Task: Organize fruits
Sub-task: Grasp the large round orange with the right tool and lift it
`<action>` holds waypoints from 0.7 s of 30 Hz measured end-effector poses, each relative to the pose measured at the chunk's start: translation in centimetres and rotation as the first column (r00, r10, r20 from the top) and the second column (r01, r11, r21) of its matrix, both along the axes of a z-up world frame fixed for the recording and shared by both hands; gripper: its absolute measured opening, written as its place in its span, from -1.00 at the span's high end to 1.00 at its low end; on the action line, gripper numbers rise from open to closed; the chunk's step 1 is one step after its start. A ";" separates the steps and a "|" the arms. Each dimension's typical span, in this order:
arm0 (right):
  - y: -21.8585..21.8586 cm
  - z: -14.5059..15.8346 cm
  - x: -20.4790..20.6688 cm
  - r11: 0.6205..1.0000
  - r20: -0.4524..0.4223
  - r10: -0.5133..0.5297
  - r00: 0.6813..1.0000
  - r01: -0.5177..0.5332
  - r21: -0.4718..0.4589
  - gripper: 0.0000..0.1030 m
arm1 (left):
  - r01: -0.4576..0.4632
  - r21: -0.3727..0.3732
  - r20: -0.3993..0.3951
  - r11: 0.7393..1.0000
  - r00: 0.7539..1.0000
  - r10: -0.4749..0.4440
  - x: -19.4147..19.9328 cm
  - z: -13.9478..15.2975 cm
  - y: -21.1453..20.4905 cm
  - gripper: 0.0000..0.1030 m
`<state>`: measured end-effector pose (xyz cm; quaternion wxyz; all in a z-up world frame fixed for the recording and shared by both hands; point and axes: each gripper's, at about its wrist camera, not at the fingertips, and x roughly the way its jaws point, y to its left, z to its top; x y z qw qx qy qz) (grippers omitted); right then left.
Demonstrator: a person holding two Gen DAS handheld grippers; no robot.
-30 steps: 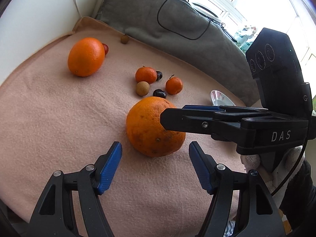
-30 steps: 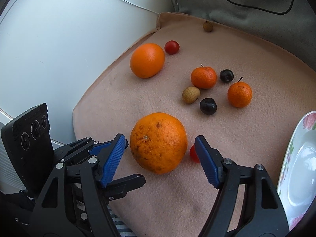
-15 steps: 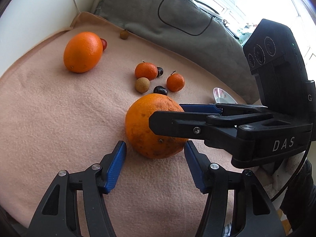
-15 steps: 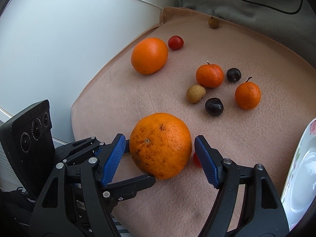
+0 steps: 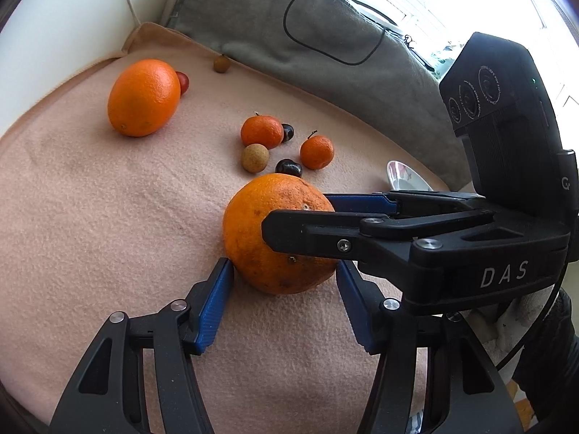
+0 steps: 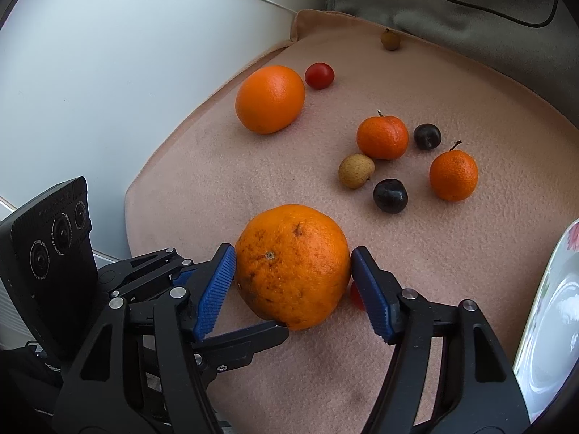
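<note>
A large blotchy orange [image 5: 267, 231] [image 6: 293, 264] lies on the pink blanket [image 5: 90, 217]. My right gripper [image 6: 293, 271] has its blue pads touching both sides of it. My left gripper [image 5: 282, 289] is open, its pads on either side of the same orange's near end. The right gripper [image 5: 325, 217] crosses in front of the orange in the left wrist view. A second large orange [image 5: 143, 97] [image 6: 269, 99] lies at the far left. Two small tangerines [image 6: 382, 137] [image 6: 453, 176], two dark plums [image 6: 390, 195] [image 6: 427, 136] and a longan [image 6: 355, 170] lie beyond.
A red cherry tomato [image 6: 319, 75] lies beside the far orange; another red one [image 6: 356, 296] is half hidden behind my right pad. A brown longan [image 6: 390, 39] sits at the grey cushion's edge [image 5: 325, 58]. A floral plate [image 6: 550, 325] is at the right. A white wall borders the left.
Both grippers moved forward around the blotchy orange. The right gripper's pads narrowed from a wide gap onto its sides. The left pads also came closer.
</note>
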<state>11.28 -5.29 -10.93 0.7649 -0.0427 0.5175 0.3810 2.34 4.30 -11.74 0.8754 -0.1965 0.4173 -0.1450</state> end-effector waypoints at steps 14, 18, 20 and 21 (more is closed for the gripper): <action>-0.5 0.5 -0.9 1.000 0.020 -0.017 1.000 0.016 0.017 -0.32 | 0.001 0.036 0.015 0.999 1.000 -0.001 0.0 0.7 -0.7 -0.14; -1.1 1.1 -1.0 0.999 0.027 -0.030 0.999 0.029 0.031 -0.32 | 0.006 0.048 0.031 0.999 0.999 -0.008 0.0 1.4 -1.2 -0.14; -1.3 1.4 -1.1 0.999 0.033 -0.036 0.999 0.035 0.035 -0.32 | 0.009 0.050 0.036 0.999 0.999 -0.011 0.0 1.7 -1.5 -0.14; -1.5 1.5 -1.2 0.999 0.037 -0.039 0.999 0.038 0.035 -0.32 | 0.012 0.052 0.040 0.999 0.999 -0.014 0.1 1.8 -1.7 -0.14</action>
